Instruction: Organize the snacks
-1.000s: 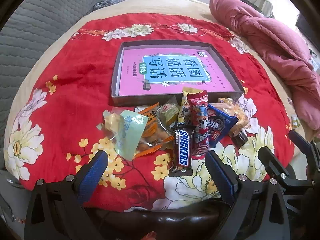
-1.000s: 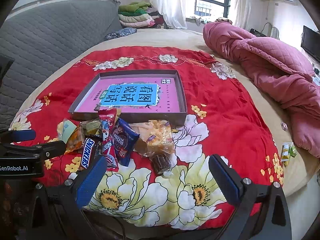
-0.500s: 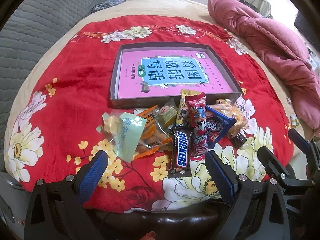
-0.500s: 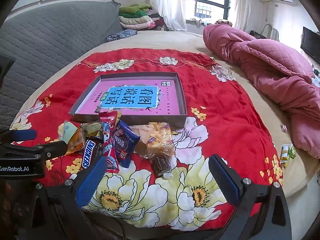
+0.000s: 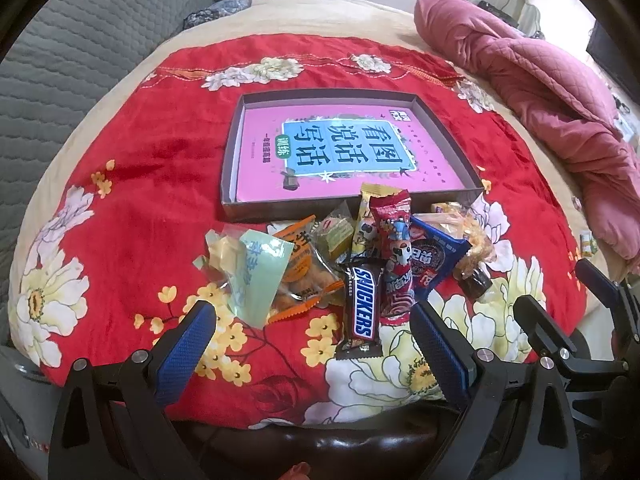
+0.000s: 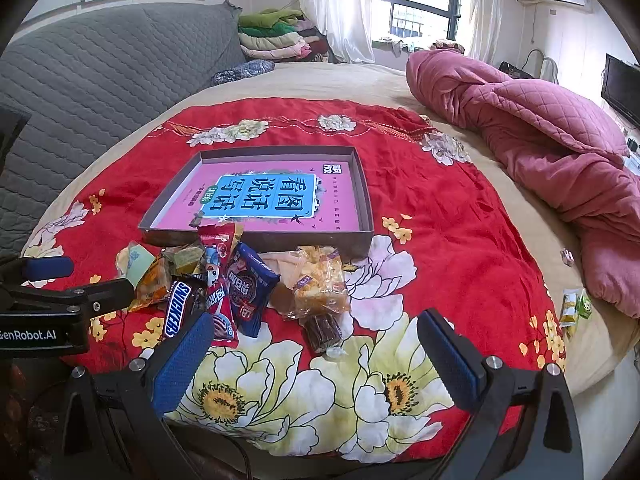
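A pile of wrapped snacks lies on a red floral cloth (image 5: pixel 140 184) just in front of a shallow grey box (image 5: pixel 240 128) lined with a pink book. In the pile are a Snickers bar (image 5: pixel 360 308), a red packet (image 5: pixel 394 248), a blue packet (image 5: pixel 432 260), an orange packet (image 5: pixel 304 272) and a pale green packet (image 5: pixel 256 276). My left gripper (image 5: pixel 310 332) is open and empty, just short of the Snickers bar. My right gripper (image 6: pixel 316 344) is open and empty, near a small brown sweet (image 6: pixel 322 330) and a yellow pastry bag (image 6: pixel 320 280).
A pink quilt (image 6: pixel 540 132) lies bunched at the right. A grey padded headboard (image 6: pixel 100 80) runs along the left. Small green-yellow packets (image 6: pixel 574 308) lie at the bed's right edge. Folded clothes (image 6: pixel 276 36) are stacked at the back.
Both grippers have crept forward toward the snack pile, which looks slightly nearer. Both stay open; no snack has moved.
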`<state>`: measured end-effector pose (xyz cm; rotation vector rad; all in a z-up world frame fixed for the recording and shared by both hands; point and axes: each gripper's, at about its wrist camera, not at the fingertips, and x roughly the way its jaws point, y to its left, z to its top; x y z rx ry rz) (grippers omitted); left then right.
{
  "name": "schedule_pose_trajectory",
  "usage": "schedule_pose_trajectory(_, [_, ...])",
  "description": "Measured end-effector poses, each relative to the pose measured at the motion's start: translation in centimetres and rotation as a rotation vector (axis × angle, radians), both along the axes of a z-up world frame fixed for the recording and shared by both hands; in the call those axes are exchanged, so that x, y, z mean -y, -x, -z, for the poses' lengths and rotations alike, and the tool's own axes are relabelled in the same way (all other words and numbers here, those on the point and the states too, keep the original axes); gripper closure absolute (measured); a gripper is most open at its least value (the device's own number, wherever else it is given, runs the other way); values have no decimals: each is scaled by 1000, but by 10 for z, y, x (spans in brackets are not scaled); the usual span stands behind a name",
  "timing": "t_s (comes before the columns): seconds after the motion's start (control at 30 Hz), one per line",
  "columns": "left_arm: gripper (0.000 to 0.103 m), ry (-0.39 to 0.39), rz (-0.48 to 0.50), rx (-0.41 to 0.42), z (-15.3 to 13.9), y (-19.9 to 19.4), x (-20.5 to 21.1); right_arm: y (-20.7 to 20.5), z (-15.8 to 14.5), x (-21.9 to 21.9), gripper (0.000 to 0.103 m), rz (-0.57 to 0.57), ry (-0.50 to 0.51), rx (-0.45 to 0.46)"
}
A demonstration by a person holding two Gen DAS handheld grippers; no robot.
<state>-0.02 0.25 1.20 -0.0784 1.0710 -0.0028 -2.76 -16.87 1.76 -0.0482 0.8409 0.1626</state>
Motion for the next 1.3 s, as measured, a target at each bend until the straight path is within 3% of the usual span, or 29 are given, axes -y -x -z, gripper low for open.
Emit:
schedule_pose_trajectory(0.93, [6, 6, -7, -6, 1, -1, 0, -1, -4, 2, 1, 3, -2, 9])
schedule_pose_trajectory(1.3, [6, 59, -90, -52, 16, -7, -28, -7, 3, 16, 1, 51, -45, -13])
